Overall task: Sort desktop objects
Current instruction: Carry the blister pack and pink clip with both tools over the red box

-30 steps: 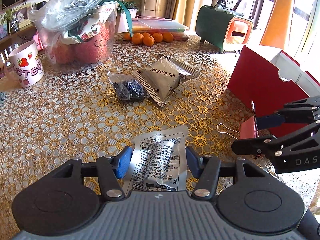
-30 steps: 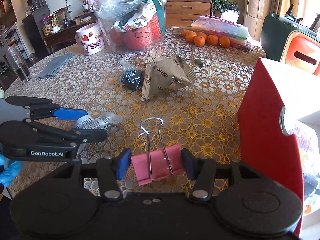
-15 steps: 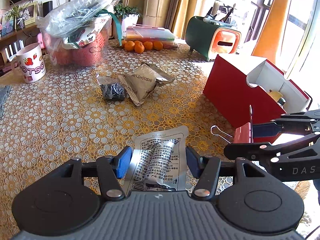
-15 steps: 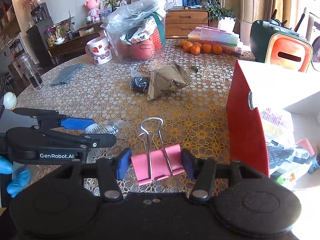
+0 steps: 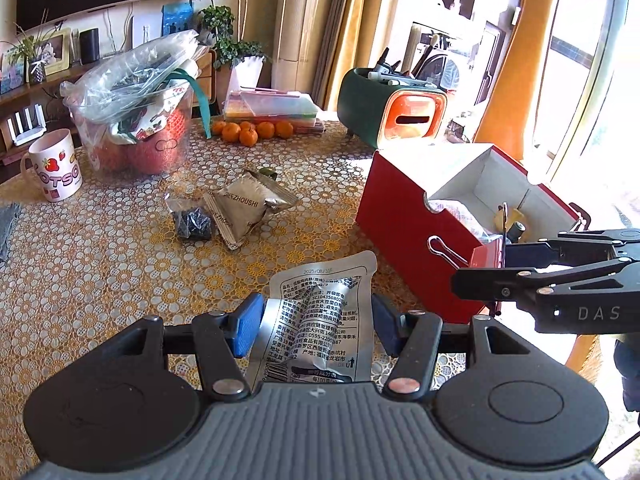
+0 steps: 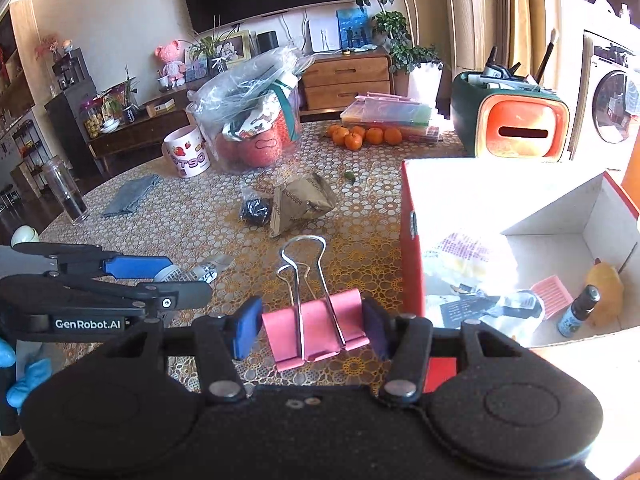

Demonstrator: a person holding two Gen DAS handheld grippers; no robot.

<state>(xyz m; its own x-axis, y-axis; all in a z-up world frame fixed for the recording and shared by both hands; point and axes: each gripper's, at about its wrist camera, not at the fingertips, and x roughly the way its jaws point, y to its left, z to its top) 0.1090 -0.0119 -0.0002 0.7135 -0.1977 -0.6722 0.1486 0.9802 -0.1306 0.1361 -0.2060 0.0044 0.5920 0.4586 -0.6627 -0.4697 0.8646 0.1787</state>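
My left gripper (image 5: 314,326) is shut on a silver snack packet (image 5: 318,316) and holds it above the table. My right gripper (image 6: 310,326) is shut on a pink binder clip (image 6: 316,330), held up beside the open red box (image 6: 412,280). The box also shows in the left wrist view (image 5: 400,224), with the clip (image 5: 486,254) just in front of its near wall. Inside the box lie a pink pad (image 6: 552,294), a small bottle (image 6: 578,310) and plastic bags. A tan snack bag (image 5: 244,208) and a dark packet (image 5: 190,220) lie on the table's middle.
At the back stand a bagged red container (image 5: 140,128), a strawberry mug (image 5: 54,170), several oranges (image 5: 250,132), a stack of flat cases (image 5: 272,106) and a green-orange holder (image 5: 396,114). A grey cloth (image 6: 130,198) and a dark glass (image 6: 66,194) are far left.
Both grippers have risen with their loads. The right gripper has moved up toward the red box, so its inside now shows.
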